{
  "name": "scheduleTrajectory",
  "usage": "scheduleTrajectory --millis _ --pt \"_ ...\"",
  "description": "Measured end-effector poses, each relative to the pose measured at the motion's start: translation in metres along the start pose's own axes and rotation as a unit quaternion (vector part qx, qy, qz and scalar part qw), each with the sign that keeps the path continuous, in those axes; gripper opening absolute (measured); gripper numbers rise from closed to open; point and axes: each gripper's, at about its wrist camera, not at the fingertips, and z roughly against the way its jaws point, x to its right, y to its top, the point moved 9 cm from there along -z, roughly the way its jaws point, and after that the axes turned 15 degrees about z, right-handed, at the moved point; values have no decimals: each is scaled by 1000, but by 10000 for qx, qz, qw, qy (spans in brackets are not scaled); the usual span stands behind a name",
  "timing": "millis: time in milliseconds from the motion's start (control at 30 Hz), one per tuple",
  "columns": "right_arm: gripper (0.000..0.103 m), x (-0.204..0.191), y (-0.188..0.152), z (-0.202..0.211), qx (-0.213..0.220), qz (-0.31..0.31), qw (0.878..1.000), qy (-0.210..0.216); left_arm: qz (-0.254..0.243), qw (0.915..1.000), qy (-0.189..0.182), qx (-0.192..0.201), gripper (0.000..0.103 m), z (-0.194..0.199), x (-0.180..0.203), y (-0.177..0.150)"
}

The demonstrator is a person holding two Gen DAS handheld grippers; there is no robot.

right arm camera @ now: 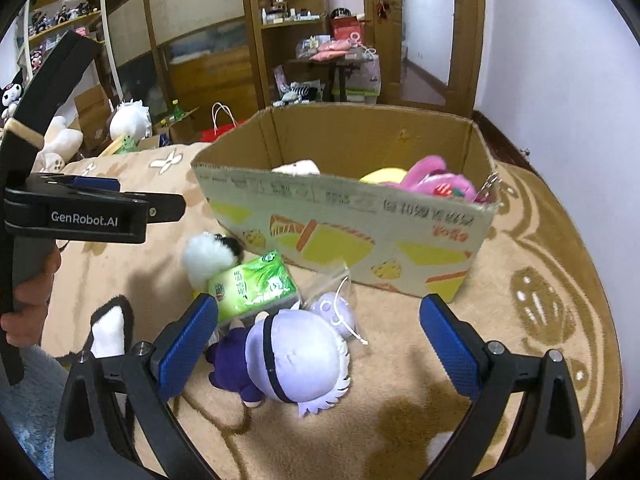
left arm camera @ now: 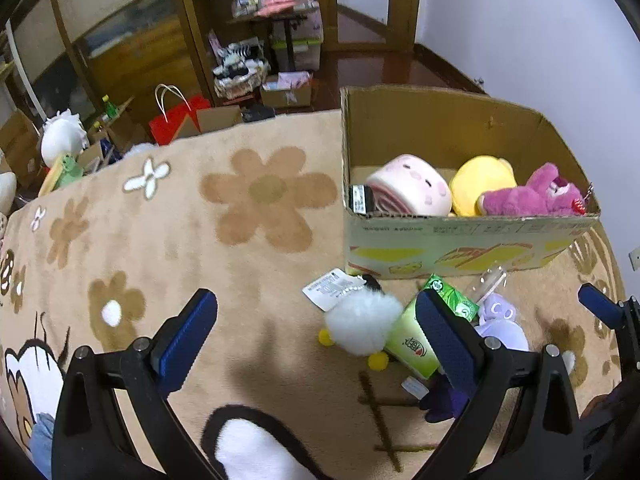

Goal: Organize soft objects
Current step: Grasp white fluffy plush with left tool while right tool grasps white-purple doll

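Left claw (left arm camera: 316, 336) spread wide, pinching nothing, hovering over the flower-print rug (left arm camera: 160, 240) to the left of the cardboard box (left arm camera: 460, 240). Right claw (right arm camera: 320, 336) also spread wide, empty, hanging above the doll (right arm camera: 296, 364) in front of the box.

Box sits open on the rug. Inside it: pink roll-shaped plush (left arm camera: 408, 186) at the left end, yellow plush (left arm camera: 480, 182) in the middle, magenta bear (left arm camera: 536, 194) at the right end, lying against the near wall. A dark packet (left arm camera: 362, 199) is wedged in the box's left corner beside the roll plush.

In front of the box, on the rug, a small cluster:
- white fluffy toy (left arm camera: 362, 326) with yellow feet, paper tag (left arm camera: 326, 288) attached, nearest the box's left front corner
- green tissue pack (right arm camera: 252, 286) just beside the fluffy toy, touching it
- clear plastic bag (right arm camera: 332, 276) between the tissue pack and the box front
- doll with pale lilac hair and dark purple clothes, lying on its side, touching the tissue pack, farthest of the cluster from the box

In the right wrist view the doll lies between the right claw's blue pads (right arm camera: 188, 340), closer to the left one; no contact visible.
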Motion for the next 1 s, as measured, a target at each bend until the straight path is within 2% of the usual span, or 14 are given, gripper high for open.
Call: scheduleTrajectory --millis 200,533,667,900,1000 --pt "103 -3 -8 -15 -175 -97 9997 126 -28 9992 241 -330 99 -33 4 -3" --pt "103 -6 -21 -37 -454 -282 9980 332 11 9961 304 -830 97 -64 8 -15" --pt "103 -8 -25 -44 -583 -323 9970 399 16 9937 446 -1024 85 -73 4 -20" --pt "103 -10 -37 -57 -883 -417 9944 416 -32 9926 237 -1195 66 -79 15 -28" --pt "103 -11 -43 -59 -959 -622 9918 575 -29 9913 166 -1305 56 -82 16 -32"
